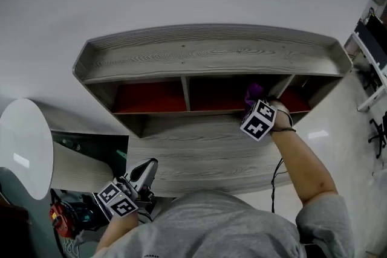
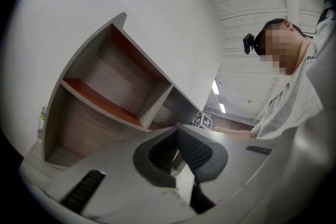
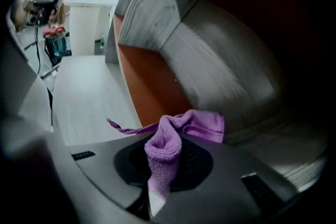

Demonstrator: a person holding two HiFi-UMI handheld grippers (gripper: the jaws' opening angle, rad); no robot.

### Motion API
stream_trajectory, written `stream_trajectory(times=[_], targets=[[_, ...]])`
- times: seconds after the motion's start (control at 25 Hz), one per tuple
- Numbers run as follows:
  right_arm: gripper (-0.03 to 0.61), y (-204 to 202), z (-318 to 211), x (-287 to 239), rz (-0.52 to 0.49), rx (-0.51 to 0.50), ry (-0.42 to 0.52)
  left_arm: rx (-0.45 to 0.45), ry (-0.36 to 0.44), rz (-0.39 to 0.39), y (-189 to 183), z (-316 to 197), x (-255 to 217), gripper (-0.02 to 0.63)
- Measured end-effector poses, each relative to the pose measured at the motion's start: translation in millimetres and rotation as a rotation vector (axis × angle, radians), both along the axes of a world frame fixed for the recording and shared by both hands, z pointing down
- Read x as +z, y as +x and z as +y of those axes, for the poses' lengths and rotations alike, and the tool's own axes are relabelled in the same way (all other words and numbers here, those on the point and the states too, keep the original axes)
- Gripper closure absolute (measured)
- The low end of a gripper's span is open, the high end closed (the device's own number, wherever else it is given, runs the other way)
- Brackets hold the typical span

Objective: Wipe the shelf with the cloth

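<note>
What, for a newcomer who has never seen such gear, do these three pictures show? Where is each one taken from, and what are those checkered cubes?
There is no robot here: a person holds a two-jaw gripper in each hand. One picture looks down from a camera on the person's head. The other two come from cameras riding on each gripper, looking along its jaws. The checkered cube is simply part of a gripper. The right gripper is shut on a purple cloth and reaches into the middle compartment of a grey wooden shelf with reddish boards inside. The left gripper is shut, holds nothing, and hangs low near the person's body.
</note>
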State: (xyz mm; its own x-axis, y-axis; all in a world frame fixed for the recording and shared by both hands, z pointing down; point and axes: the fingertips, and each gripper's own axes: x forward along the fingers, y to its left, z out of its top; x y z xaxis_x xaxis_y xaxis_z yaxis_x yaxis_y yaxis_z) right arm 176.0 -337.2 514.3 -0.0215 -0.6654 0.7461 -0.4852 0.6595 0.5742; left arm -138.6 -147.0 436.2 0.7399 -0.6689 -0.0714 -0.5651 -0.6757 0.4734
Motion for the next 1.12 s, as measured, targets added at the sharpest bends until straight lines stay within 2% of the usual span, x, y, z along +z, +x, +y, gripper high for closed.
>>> stream_trajectory(times=[0.2,0.28,0.32,0.4,0.56,0.6,0.68,0.88,1.12], targets=[[0.535,30,-3,8,0.270,0.058,0.062,0.033,0.032,0.021,25,-6,-8,0.578],[0.535,31,-4,8,0.267,0.060,0.062,0.035,0.044,0.026,27,-6,-13,0.578],[0.535,27,-4,6,0.224,0.057,0.065,0.032,0.046,0.027,25,-5,-14,0.578],[0.537,5,-1,-13,0.044,0.032,0.108,0.017,0.040,0.022,16,-1,-13,0.578],[0.535,-83,-4,-95,-0.533,-0.109,0.274,-0.035,0.026,-0.011,-9,3,-13,0.578],[0.535,-101,-10,-114,-0.651,-0.151,0.321,-0.050,0.029,-0.028,-14,2,-15,0.578],[0.534,-126,-24,-141,-0.814,-0.209,0.426,-0.080,0.047,-0.076,-24,-4,-24,0.578],[0.534,-154,-58,-173,-1.108,-0.214,0.613,-0.127,0.113,-0.210,-40,-22,-53,0.578],[0.534,-176,-71,-190,-1.217,-0.266,0.703,-0.103,0.123,-0.257,-44,-22,-61,0.578]])
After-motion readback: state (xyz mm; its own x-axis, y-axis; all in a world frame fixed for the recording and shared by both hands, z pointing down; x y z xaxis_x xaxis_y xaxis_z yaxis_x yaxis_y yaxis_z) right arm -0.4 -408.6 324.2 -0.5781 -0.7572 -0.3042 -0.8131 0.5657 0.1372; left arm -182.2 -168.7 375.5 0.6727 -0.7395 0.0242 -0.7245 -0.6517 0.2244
